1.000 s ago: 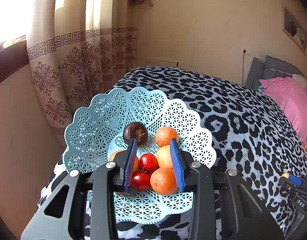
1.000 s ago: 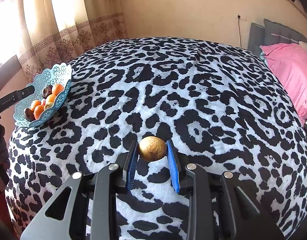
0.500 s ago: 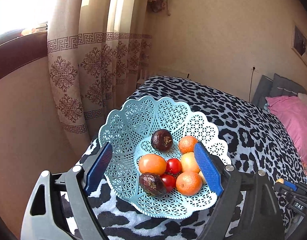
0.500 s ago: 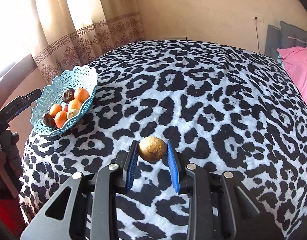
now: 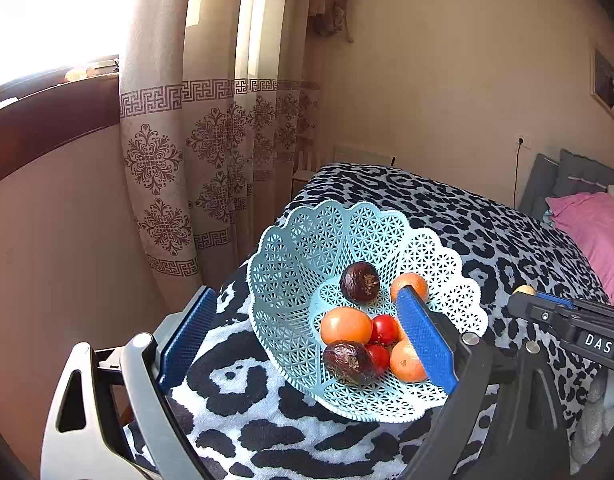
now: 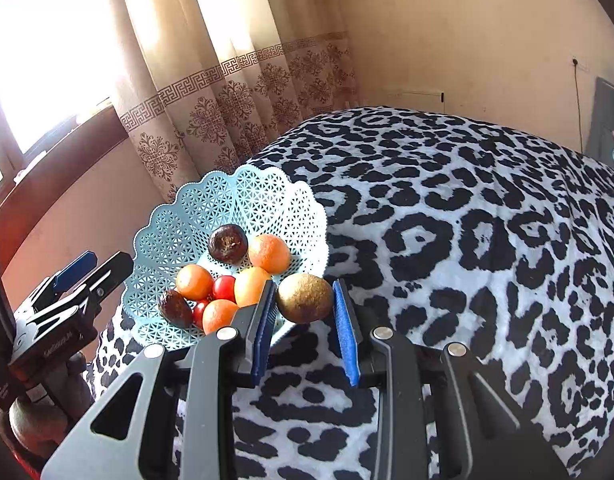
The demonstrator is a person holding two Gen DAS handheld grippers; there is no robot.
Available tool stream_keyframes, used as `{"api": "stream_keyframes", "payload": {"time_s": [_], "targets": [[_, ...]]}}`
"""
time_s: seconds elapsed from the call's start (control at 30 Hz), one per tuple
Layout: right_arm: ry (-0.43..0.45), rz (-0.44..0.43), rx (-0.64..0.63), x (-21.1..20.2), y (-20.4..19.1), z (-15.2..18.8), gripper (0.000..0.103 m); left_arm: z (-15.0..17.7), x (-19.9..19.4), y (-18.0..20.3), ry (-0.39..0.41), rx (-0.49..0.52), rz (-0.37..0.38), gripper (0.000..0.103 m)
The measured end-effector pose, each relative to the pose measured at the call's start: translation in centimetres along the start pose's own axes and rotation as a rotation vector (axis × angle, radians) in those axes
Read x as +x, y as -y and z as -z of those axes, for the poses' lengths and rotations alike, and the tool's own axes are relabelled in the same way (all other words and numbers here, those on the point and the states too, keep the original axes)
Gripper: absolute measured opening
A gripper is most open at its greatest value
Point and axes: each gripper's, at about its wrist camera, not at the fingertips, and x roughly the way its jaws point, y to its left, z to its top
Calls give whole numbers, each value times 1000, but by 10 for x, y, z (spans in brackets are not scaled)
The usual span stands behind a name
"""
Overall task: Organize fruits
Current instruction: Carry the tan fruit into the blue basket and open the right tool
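A light blue lattice basket (image 5: 291,264) sits at the corner of the leopard-print bed. It holds oranges (image 5: 345,325), two tomatoes (image 5: 383,329) and two dark passion fruits (image 5: 349,362). My left gripper (image 5: 307,292) is open wide, its blue pads either side of the basket's near part, nothing held. My right gripper (image 6: 304,292) is shut on a round brown fruit (image 6: 305,298) that hangs just at the basket's (image 6: 227,200) near right rim. The left gripper (image 6: 103,262) shows at the basket's left in the right wrist view.
The leopard-print bedspread (image 6: 467,240) stretches away to the right. The bed's edge drops off left of the basket, toward a patterned curtain (image 5: 175,160) and a wall. A pink pillow (image 5: 587,232) lies at the far right.
My left gripper opened wide and drew back; a second dark passion fruit now lies in the basket. The right gripper carried the brown fruit leftward up to the basket.
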Motion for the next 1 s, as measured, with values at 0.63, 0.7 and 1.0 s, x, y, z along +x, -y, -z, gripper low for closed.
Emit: {"api": "stream_keyframes", "payload": {"time_s": [0.63,0.7,1.0], "targets": [[-20,41,2,37,-11,-12,30,-1,-4,-4,12,3,-26,97],[-15,49,-4,35,-12,-10,30,-1,-5,-4,14,6,-30,98],[16,116,-45,23,-19,-5,40,-2,-9,-3,25,13,-37,98]]}}
